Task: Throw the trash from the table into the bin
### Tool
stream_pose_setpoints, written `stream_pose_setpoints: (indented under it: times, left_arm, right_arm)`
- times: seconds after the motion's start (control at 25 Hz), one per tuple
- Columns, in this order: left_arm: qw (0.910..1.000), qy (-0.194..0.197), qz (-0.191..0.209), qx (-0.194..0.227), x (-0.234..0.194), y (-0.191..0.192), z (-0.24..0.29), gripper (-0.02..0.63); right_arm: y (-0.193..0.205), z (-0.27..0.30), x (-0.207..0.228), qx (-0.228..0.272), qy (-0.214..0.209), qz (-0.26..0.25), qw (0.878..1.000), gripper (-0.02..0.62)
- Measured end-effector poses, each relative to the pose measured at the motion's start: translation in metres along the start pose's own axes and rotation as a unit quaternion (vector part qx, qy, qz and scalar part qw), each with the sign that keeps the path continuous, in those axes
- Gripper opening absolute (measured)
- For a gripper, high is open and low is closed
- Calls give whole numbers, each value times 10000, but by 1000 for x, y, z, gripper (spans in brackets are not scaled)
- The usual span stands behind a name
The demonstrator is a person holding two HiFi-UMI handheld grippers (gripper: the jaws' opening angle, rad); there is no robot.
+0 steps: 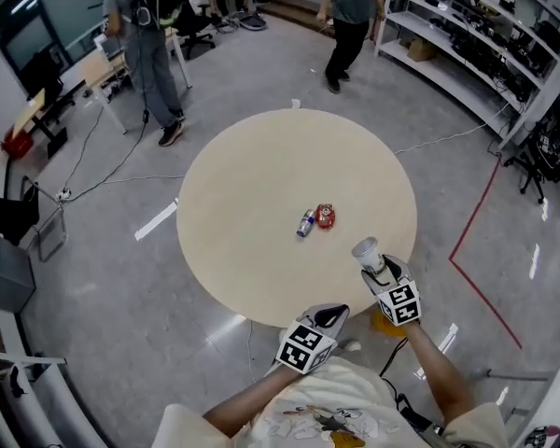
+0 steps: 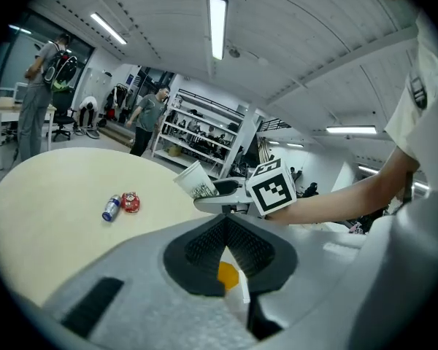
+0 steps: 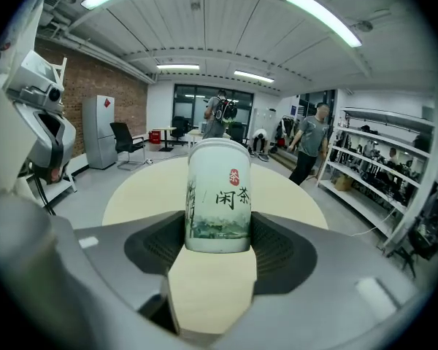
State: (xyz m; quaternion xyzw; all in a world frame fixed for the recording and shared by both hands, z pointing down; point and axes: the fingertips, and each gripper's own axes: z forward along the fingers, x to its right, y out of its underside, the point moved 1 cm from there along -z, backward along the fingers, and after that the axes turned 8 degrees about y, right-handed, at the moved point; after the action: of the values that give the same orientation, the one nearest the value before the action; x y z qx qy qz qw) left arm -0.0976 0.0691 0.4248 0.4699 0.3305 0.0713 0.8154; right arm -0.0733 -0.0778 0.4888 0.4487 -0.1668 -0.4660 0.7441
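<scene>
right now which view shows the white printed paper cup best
Right gripper view: the white printed paper cup stands close and centred, print facing the camera. Head view shows it small from above; left gripper view shows it tilted, farther off.

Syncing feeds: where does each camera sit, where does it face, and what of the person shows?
Head view: on the head, steeply down at the round table; forearms, left gripper, right gripper show.
Left gripper view: on that gripper, across the table; shut fingers, right forearm show.
Right gripper view: on that gripper, across the table; fingers grip the paper cup.
Shared: all three show table and cup.
</scene>
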Motion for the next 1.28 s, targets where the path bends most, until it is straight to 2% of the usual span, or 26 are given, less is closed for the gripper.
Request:
stream_pose_setpoints:
  times: [0.64,0.96,1.28]
  left_arm:
    - [9946,658,457,-655,45,13,53,6]
    - [9882,1021,655,-935,74,13,98,6]
    - [9840,1119,641,-1230,90,26,153,6]
  right_arm:
    - [77,-81,44,-27,847,982,9916,284]
    - [128,-127,81,-190,1358,1483,9794,284]
    - [197,-156,116,-398,1620,2016,9652,284]
